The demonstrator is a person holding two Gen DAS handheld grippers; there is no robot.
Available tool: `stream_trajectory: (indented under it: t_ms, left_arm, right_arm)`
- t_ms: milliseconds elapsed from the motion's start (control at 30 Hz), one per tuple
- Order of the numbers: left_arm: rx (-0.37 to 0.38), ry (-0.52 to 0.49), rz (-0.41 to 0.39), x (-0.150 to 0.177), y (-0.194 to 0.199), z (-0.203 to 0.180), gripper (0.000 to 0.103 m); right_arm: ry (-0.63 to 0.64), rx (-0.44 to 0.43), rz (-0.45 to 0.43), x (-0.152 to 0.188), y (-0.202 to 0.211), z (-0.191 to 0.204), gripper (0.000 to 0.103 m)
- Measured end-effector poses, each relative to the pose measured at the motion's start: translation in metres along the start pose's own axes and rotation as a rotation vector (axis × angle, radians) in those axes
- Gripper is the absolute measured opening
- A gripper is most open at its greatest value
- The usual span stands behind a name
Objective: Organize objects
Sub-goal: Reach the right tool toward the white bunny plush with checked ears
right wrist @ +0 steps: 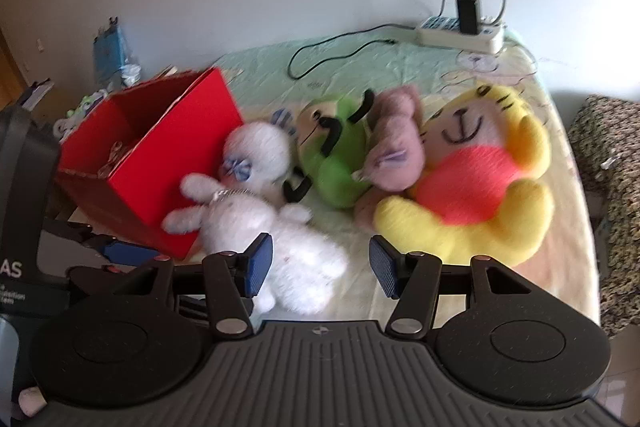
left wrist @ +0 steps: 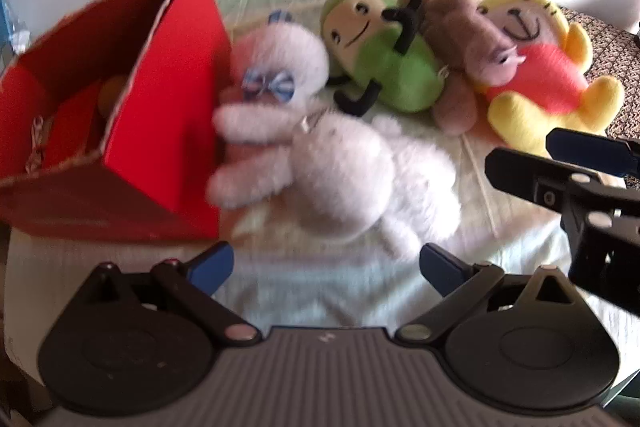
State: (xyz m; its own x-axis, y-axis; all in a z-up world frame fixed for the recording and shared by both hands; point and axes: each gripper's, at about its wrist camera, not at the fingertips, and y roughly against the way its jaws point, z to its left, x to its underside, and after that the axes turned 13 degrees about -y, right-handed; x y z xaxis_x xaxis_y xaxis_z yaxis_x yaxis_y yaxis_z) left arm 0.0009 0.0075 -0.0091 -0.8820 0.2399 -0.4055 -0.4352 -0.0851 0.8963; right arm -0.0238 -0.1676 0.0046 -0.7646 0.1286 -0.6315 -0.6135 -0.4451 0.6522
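A white plush rabbit (left wrist: 340, 171) lies on the bed against the open red box (left wrist: 168, 107); both also show in the right wrist view, the rabbit (right wrist: 260, 211) and the box (right wrist: 168, 155). Beside it lie a green plush (left wrist: 384, 67), a brown-pink plush (left wrist: 468, 43) and a yellow plush in a red shirt (left wrist: 548, 83). My left gripper (left wrist: 326, 267) is open just in front of the rabbit's legs. My right gripper (right wrist: 320, 267) is open over the rabbit's lower body; it shows at the right of the left wrist view (left wrist: 560, 163).
The red box holds some items, one with a metal chain (left wrist: 36, 143). A white power strip (right wrist: 460, 31) with a black charger and a black cable (right wrist: 340, 47) lie at the bed's far edge. A patterned cloth (right wrist: 612, 207) is right of the bed.
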Motion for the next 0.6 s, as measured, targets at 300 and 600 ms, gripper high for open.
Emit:
stream_trajectory:
  t_ms: [300,600]
  left_arm:
    - [-0.001,-0.018,-0.032,-0.013,0.006,-0.005,0.100]
    - [0.022,-0.045,-0.033,-0.026,-0.005,-0.006,0.100]
  right_arm:
    - [-0.034,0.020,-0.029,-0.009,0.005,-0.009,0.058]
    - [-0.058,0.045,-0.035,-0.011,0.004,-0.012,0.058]
